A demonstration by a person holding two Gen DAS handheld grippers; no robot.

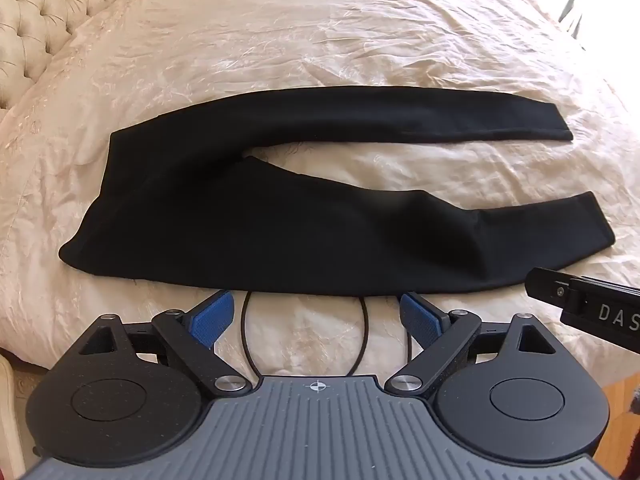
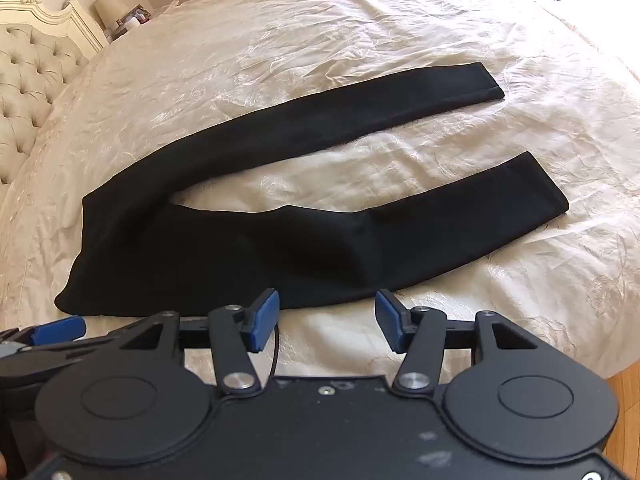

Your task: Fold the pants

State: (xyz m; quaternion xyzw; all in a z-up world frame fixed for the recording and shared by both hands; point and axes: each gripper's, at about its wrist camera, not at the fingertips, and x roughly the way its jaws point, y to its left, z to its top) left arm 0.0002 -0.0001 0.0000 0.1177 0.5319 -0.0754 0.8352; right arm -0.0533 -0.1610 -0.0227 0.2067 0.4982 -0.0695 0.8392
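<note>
Black pants [image 1: 224, 216] lie flat on the cream bedspread [image 1: 320, 40], waistband to the left, both legs stretched right and spread apart. They also show in the right wrist view [image 2: 224, 240]. My left gripper [image 1: 316, 314] is open and empty, just short of the near leg's edge. My right gripper [image 2: 326, 316] is open and empty, also at the near edge of the pants. The right gripper's body [image 1: 588, 304] shows at the right in the left wrist view. The left gripper's blue pad [image 2: 60, 328] shows at the left in the right wrist view.
A tufted cream headboard [image 1: 36, 28] stands at the far left. A bedside lamp [image 2: 108, 8] and small items sit beyond it. The bed's near edge and wooden floor [image 2: 624, 392] lie at the lower right. A curtain [image 1: 576, 8] hangs at the far right.
</note>
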